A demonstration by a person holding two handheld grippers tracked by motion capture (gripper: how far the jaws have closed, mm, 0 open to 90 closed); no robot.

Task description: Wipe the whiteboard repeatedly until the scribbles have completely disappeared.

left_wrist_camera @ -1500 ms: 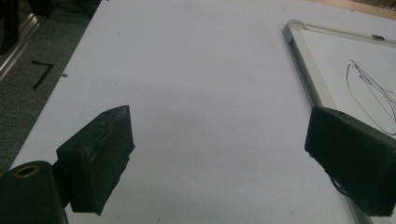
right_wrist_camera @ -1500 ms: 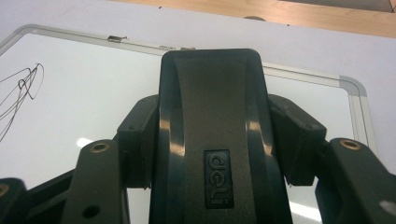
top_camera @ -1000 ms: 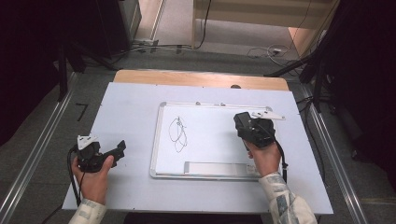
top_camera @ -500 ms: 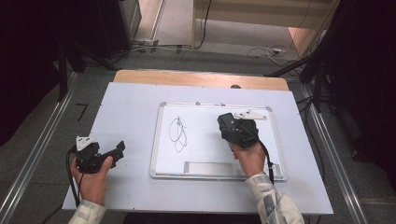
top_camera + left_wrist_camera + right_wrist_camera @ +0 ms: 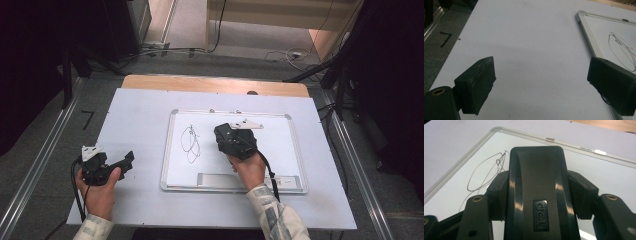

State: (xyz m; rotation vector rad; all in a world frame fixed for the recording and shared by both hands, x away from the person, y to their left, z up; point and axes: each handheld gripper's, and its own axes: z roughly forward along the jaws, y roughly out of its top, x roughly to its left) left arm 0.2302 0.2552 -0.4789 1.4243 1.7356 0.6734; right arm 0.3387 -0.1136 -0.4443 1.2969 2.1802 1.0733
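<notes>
Holding the black eraser (image 5: 536,195) clamped in my right gripper (image 5: 235,141) over the whiteboard (image 5: 295,150), I see the scribble (image 5: 190,143) just left of it, long axis near-to-far, with my open left gripper (image 5: 107,165) farther off.

A black eraser (image 5: 536,192) with a glossy curved top and a small "deli" badge sits clamped between the right gripper's (image 5: 231,141) jaws. It is on a white, silver-framed whiteboard (image 5: 280,150), just right of a looping black scribble (image 5: 190,142).
</notes>
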